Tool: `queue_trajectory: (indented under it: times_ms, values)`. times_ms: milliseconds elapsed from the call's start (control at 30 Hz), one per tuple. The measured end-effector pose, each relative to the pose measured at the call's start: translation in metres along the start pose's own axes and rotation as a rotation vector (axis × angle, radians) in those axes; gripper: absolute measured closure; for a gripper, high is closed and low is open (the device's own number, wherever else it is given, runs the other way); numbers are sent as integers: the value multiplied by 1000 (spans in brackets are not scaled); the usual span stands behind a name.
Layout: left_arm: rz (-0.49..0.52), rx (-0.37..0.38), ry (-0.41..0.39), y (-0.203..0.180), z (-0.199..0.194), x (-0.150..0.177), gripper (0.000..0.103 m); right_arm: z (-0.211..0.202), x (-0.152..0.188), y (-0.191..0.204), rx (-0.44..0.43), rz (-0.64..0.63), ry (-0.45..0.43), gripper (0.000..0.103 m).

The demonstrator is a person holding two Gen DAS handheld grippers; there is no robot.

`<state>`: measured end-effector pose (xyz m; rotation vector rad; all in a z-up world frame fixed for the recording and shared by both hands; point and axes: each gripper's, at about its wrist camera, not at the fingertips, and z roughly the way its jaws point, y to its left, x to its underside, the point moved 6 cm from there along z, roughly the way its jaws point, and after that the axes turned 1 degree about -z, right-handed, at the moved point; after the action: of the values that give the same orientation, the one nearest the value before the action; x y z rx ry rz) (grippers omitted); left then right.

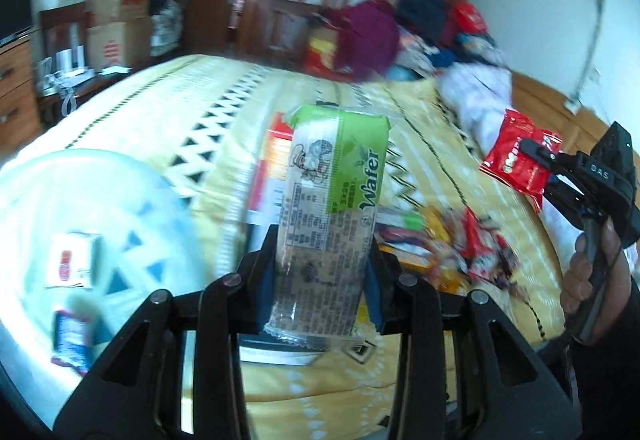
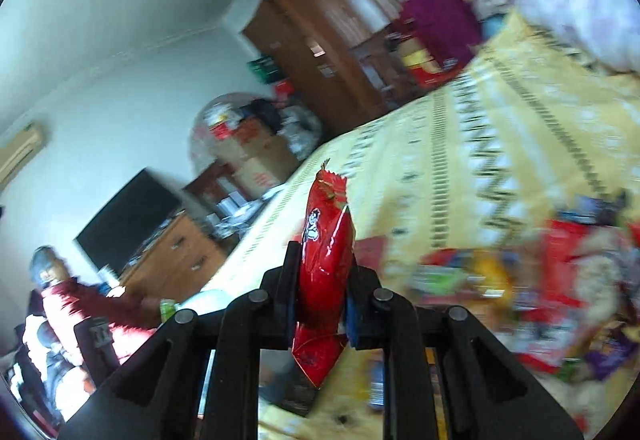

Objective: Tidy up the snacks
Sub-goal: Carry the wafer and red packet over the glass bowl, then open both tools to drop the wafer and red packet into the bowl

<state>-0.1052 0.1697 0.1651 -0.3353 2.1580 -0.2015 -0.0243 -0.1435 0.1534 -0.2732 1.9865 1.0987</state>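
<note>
Two snack packs are off the yellow patterned bedspread [image 1: 168,112], one in each tool. The left gripper [image 1: 320,264] is clamped on a green-and-clear plastic wafer pack [image 1: 332,200], which stands upright between the blue-padded fingers [image 1: 266,272], its green top well above the bedspread. The right gripper [image 2: 322,298] is pinched on a shiny red foil snack bag [image 2: 326,272], held on edge with its torn top pointing up; from the left wrist view the same bag [image 1: 518,160] hangs above the bedspread's right side, with the person's right hand [image 1: 592,276] on the tool's handle.

On the bedspread's left side sits a pale blue round basket [image 1: 132,176] holding a white packet [image 1: 72,260] and a small blue packet [image 1: 72,340]. A blurred heap of red, orange and yellow wrappers [image 1: 452,252] lies on the bedspread between the wafer pack and the right hand. A red-and-white box [image 1: 272,168] lies on the bedspread just behind the wafer pack.
</note>
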Motion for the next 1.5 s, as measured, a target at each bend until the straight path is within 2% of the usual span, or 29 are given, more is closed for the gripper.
queue_trajectory:
  times_ms: [133, 300, 400, 567, 867, 1100, 1167, 1233, 1300, 1367, 1400, 1500]
  values:
    - [-91, -83, -49, 58, -31, -13, 65, 49, 10, 68, -117, -47, 77, 82]
    - [-196, -160, -70, 120, -50, -22, 65, 109, 31, 140, -233, -76, 160, 82]
    - [-244, -196, -77, 145, -49, -20, 65, 147, 47, 172, -267, -94, 217, 82]
    - [-312, -246, -31, 177, -40, -4, 66, 192, 91, 218, -293, -155, 333, 82]
    - [-255, -320, 35, 176, -35, 7, 65, 249, 159, 248, -277, -219, 485, 82]
    - [-240, -347, 31, 184, -46, 0, 65, 255, 171, 252, -282, -236, 527, 82]
    - [-236, -363, 36, 183, -46, 1, 60, 254, 172, 252, -280, -236, 537, 79]
    - [-228, -382, 32, 183, -48, 1, 39, 254, 173, 251, -272, -236, 541, 72]
    - [-218, -408, 20, 182, -51, -1, 26, 251, 170, 249, -262, -233, 531, 61]
    - [-205, -426, 7, 179, -55, -3, 19, 245, 167, 247, -253, -231, 522, 55]
    - [-199, -437, 3, 178, -56, -5, 15, 241, 165, 246, -245, -233, 513, 46]
    - [-163, -479, -17, 168, -60, -9, 8, 226, 155, 241, -227, -246, 481, 46]
